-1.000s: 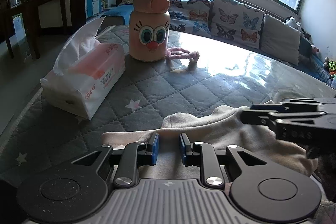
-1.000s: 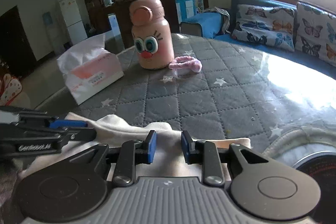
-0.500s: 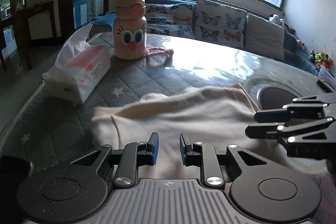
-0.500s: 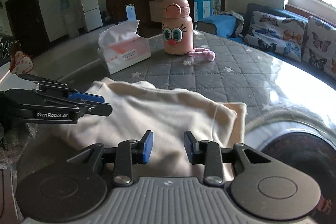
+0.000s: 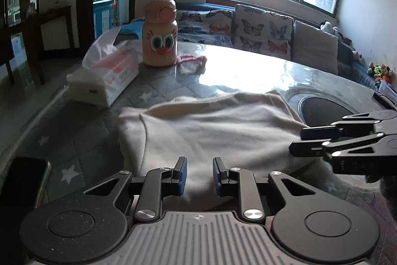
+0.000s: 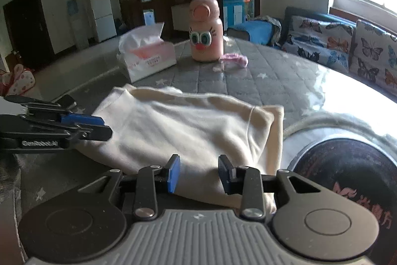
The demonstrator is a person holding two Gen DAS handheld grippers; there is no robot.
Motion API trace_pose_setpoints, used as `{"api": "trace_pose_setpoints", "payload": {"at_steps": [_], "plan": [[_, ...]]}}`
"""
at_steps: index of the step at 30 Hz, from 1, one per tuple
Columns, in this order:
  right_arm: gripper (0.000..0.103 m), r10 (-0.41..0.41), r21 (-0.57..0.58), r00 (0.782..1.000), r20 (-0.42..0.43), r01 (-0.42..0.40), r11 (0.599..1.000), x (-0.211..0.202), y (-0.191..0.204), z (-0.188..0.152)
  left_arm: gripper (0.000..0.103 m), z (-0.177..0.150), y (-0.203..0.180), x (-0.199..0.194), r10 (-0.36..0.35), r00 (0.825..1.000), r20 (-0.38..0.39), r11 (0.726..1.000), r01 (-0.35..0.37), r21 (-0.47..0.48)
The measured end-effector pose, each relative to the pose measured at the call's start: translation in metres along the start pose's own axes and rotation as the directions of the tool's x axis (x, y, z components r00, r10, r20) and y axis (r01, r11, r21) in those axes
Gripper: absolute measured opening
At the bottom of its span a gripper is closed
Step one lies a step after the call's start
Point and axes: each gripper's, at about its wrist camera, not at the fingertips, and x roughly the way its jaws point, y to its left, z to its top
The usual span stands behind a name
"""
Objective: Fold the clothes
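A cream garment point(image 5: 211, 128) lies folded on the grey quilted table cover point(image 5: 82, 140); it also shows in the right wrist view point(image 6: 188, 131). My left gripper point(image 5: 198, 174) is open and empty above the garment's near edge. My right gripper point(image 6: 198, 171) is open and empty above the garment's near right part. The right gripper also shows at the right of the left wrist view point(image 5: 297, 142), and the left gripper at the left of the right wrist view point(image 6: 105, 127).
A pink bottle with cartoon eyes point(image 5: 160, 41), a tissue pack point(image 5: 106, 76) and a pink hair tie point(image 5: 191, 60) stand at the table's far side. A dark phone point(image 5: 22, 180) lies left. A round dark dish point(image 6: 347, 175) sits right. A sofa point(image 5: 260, 36) is behind.
Both grippers have pulled back from the garment toward me and stand higher. The right gripper's jaws have opened wider. The garment now lies flat and folded.
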Motion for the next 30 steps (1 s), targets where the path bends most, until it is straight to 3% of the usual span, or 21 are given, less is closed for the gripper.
{"api": "trace_pose_setpoints", "payload": {"at_steps": [4, 11, 16, 18, 24, 30], "plan": [[0.041, -0.001, 0.001, 1.0, 0.01, 0.001, 1.0, -0.004, 0.001, -0.003, 0.03, -0.004, -0.002, -0.003, -0.005, 1.0, -0.007, 1.0, 0.005, -0.007], [0.061, 0.013, 0.011, 1.0, 0.01, -0.013, 1.0, -0.017, 0.004, -0.011, 0.056, -0.007, -0.01, -0.014, 0.005, 1.0, 0.001, 1.0, -0.005, -0.027], [0.069, 0.009, 0.013, 1.0, 0.004, -0.009, 1.0, -0.024, 0.006, -0.018, 0.071, -0.012, -0.012, -0.021, 0.026, 1.0, -0.007, 0.999, -0.026, -0.038], [0.08, 0.008, 0.011, 1.0, 0.007, -0.008, 1.0, -0.028, 0.006, -0.021, 0.083, -0.014, -0.014, -0.024, 0.039, 0.999, -0.005, 0.999, -0.039, -0.036], [0.085, 0.015, 0.016, 1.0, 0.011, -0.015, 1.0, -0.035, 0.01, -0.03, 0.098, -0.022, -0.022, -0.032, 0.055, 0.998, -0.003, 0.998, -0.055, -0.022], [0.091, 0.016, 0.022, 1.0, 0.011, -0.016, 1.0, -0.04, 0.015, -0.037, 0.103, -0.028, -0.028, -0.039, 0.06, 0.998, -0.001, 0.998, -0.06, -0.018]]}}
